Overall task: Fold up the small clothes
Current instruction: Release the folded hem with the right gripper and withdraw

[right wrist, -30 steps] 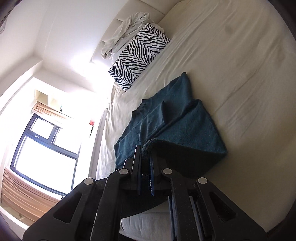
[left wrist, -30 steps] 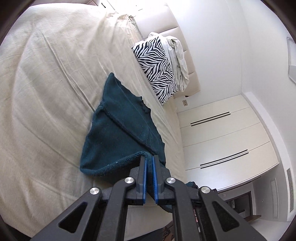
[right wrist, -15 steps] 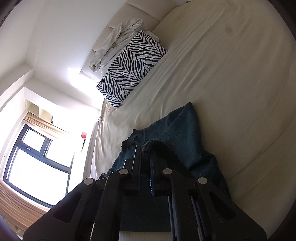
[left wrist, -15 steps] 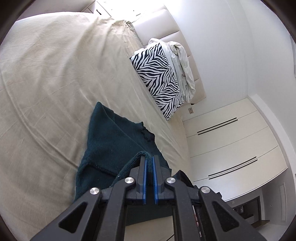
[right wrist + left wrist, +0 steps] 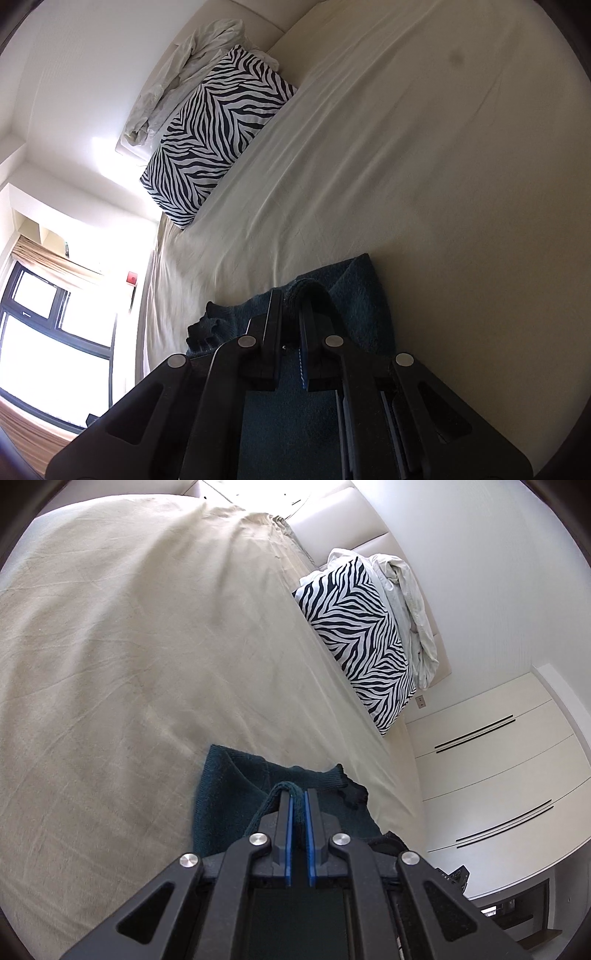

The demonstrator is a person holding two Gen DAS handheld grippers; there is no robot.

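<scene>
A small dark teal knitted garment (image 5: pixel 229 797) lies on the cream bed sheet (image 5: pixel 129 657); it also shows in the right wrist view (image 5: pixel 354 295). My left gripper (image 5: pixel 297 794) is shut on a hem edge of the garment, which loops over its fingertips. My right gripper (image 5: pixel 291 295) is shut on another edge of the same garment, which bunches between its fingers. Both grippers hold their edges over the far part of the garment, so it is doubled over. The part under the grippers is hidden.
A zebra-print pillow (image 5: pixel 362 635) with a crumpled white cloth (image 5: pixel 410 602) behind it leans on the headboard; the pillow shows too in the right wrist view (image 5: pixel 218 133). White wardrobe doors (image 5: pixel 487 775) stand past the bed's edge. A window (image 5: pixel 48 332) is on the other side.
Both grippers have carried their held edges forward over the garment toward the pillow end. The visible flat part of the garment has shrunk as it doubles over.
</scene>
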